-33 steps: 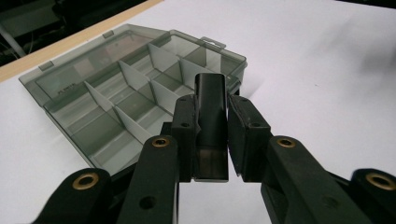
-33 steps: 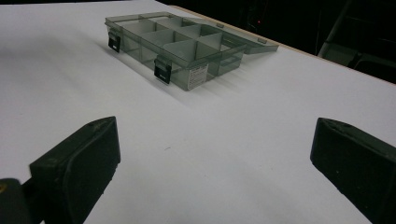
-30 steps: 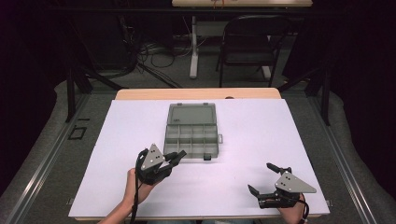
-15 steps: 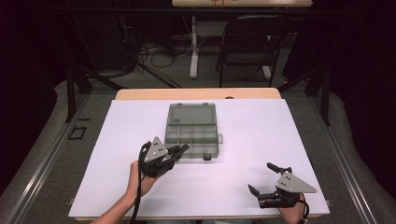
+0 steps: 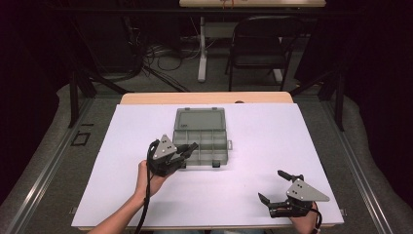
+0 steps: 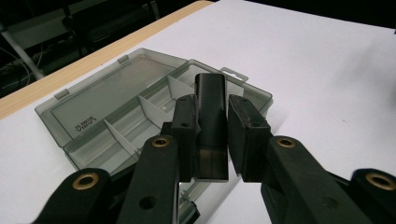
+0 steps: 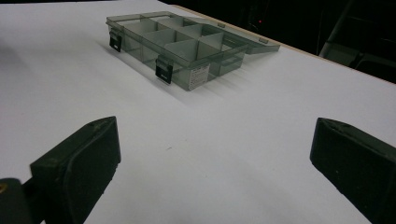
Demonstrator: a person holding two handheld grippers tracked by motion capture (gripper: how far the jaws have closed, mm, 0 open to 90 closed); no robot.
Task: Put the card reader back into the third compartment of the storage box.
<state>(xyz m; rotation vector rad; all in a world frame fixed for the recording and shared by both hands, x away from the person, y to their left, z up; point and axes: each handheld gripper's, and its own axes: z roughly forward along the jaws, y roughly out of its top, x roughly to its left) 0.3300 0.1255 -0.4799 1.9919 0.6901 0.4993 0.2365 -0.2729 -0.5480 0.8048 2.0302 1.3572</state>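
Compartment box (image 5: 199, 138), smoky grey plastic with its lid folded open toward the far side, lies on the white counter (image 5: 272, 131) a little left of centre, toward the far edge. In the right gripper view two dark latches hang on its near wall and the white dividers inside stand bare. The left gripper (image 5: 186, 148) hovers at the box's near left corner, its fingers (image 6: 184, 126) drawn in on a small dark rectangular block (image 6: 211, 116) that stands upright between them, just over the tray's compartments. The right gripper (image 5: 276, 186) rests near the counter's near right corner, well apart from the box, its fingers (image 7: 84, 158) spread wide with nothing between them but bare white surface. A dark folding chair (image 5: 255, 46) stands beyond the counter's far edge.
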